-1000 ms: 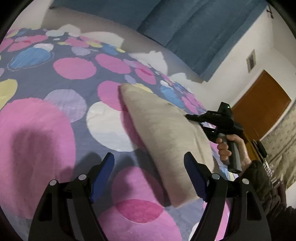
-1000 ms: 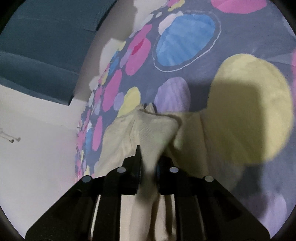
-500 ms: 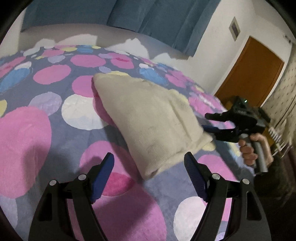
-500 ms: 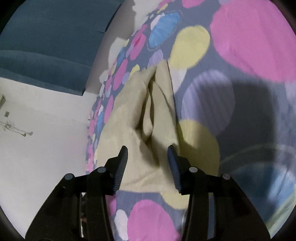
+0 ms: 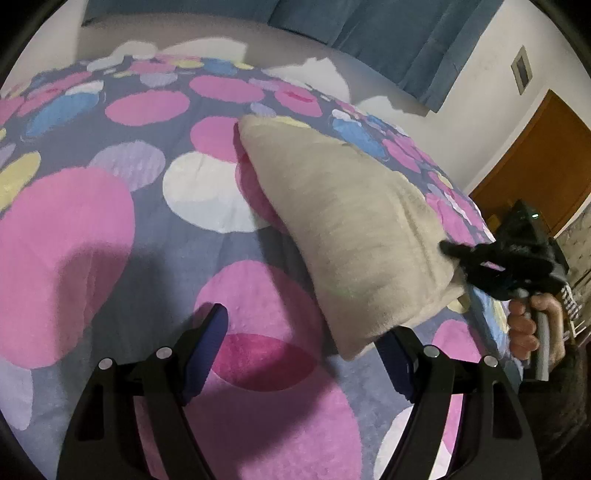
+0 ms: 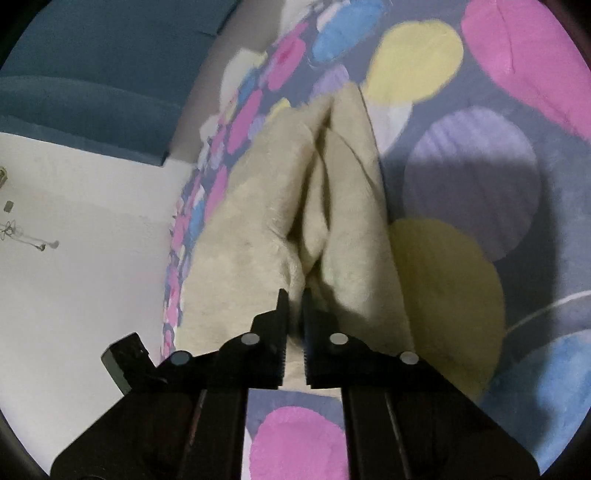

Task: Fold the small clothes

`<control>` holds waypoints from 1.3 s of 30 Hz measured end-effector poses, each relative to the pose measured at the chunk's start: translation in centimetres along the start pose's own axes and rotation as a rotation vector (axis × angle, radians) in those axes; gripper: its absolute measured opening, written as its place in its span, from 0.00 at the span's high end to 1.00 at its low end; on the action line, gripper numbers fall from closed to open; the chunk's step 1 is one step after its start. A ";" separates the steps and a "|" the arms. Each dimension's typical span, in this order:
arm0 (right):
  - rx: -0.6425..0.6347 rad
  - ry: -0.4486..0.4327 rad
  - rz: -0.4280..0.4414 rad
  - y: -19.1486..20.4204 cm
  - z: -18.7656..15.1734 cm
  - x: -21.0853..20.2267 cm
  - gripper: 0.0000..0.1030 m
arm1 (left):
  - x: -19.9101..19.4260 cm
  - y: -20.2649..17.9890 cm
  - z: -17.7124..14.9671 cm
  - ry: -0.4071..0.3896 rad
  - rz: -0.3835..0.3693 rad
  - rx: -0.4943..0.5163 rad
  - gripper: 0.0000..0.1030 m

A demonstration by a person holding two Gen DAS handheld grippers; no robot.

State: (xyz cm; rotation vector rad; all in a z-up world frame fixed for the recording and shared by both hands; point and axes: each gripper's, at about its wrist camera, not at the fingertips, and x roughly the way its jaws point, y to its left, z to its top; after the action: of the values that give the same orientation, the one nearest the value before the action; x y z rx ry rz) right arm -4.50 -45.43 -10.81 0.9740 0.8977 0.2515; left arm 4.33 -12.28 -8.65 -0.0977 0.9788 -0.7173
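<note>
Nearest in the left wrist view, the left gripper (image 5: 306,343) hangs over the spotted bedspread (image 5: 110,229) with its blue-padded fingers (image 5: 207,339) spread wide and nothing between them; the lower corner of the beige garment (image 5: 343,229) dips just in front of the right-hand pad, though whether it touches cannot be told; beyond that, the garment lies folded into a long wedge running away across the pink, white and lilac circles; at its right-hand edge the right gripper (image 5: 454,254) reaches in, a bare hand (image 5: 532,325) wrapped round its handle; farther off stand a blue curtain (image 5: 388,33), a white wall and a brown door (image 5: 535,162). In the right wrist view, the right gripper (image 6: 294,306) has its toothed fingers (image 6: 280,325) drawn almost together on the near edge of the beige garment (image 6: 258,221) (a thin fold of cloth sits pinched in the narrow gap); past the tips the cloth bunches into several soft ridges that stretch up the bedspread (image 6: 480,177); behind it rise the curtain (image 6: 92,74) and the wall.
</note>
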 end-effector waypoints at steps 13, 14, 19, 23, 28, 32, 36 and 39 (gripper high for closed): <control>-0.011 -0.008 -0.070 -3.7 -1.7 -1.9 0.96 | -0.9 -0.9 -1.3 0.018 -0.065 0.055 0.26; -0.019 -0.001 -0.077 -3.5 -1.6 -1.9 0.96 | -1.3 -0.9 -1.4 0.013 -0.084 0.056 0.26; -0.021 0.037 -0.079 -3.3 -1.2 -1.7 0.95 | -3.3 -1.0 -0.3 -0.044 -0.155 0.016 0.26; -0.005 0.055 -0.081 -2.8 -0.1 -2.9 0.91 | -1.6 -1.7 1.5 -0.032 -0.112 0.029 0.26; -0.019 -0.049 -0.059 -1.2 4.6 -4.1 0.79 | 1.2 -2.1 1.5 0.018 -0.107 0.039 0.26; 0.022 -0.043 -0.033 -1.5 8.3 -0.8 0.79 | 2.0 -2.3 1.0 0.031 -0.089 0.049 0.26; 0.070 -0.010 -0.056 -2.6 10.8 3.5 0.75 | 2.1 -2.4 0.8 0.029 -0.084 0.059 0.26; 0.079 0.014 -0.070 -2.9 11.4 5.7 0.80 | 2.4 -2.4 0.7 0.035 -0.085 0.060 0.26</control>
State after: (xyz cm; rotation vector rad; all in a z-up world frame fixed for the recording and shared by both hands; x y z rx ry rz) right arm 7.11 -50.86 -13.41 1.0125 0.9582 0.1642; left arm 4.47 -15.66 -9.05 -0.0746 0.9899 -0.8287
